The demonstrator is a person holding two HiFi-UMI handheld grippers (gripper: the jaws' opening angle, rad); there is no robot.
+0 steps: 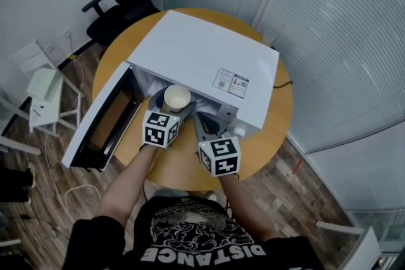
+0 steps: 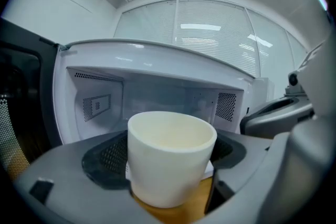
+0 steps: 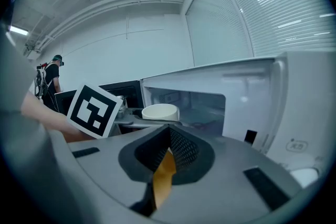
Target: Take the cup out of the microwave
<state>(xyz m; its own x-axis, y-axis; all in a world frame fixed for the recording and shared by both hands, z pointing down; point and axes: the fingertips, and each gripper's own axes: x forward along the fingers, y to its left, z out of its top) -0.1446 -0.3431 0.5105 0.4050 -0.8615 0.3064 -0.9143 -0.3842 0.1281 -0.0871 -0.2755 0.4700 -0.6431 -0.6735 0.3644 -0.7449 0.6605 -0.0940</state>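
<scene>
While left gripper (image 1: 172, 105) is clamping cream cup (image 1: 177, 97) between both jaws, cup is hanging upright just outside mouth of microwave (image 1: 209, 54), over wooden table (image 1: 266, 136), door (image 1: 101, 120) standing wide at left. Right gripper (image 1: 209, 128) is idling just beside, jaws pressed nearly together on nothing, only sliver of table showing between. Extraction step looking nearly done: cup seemingly clear of cavity. Next move calling for level pull toward body, then gentle lowering onto bare tabletop before releasing, minding door edge.
</scene>
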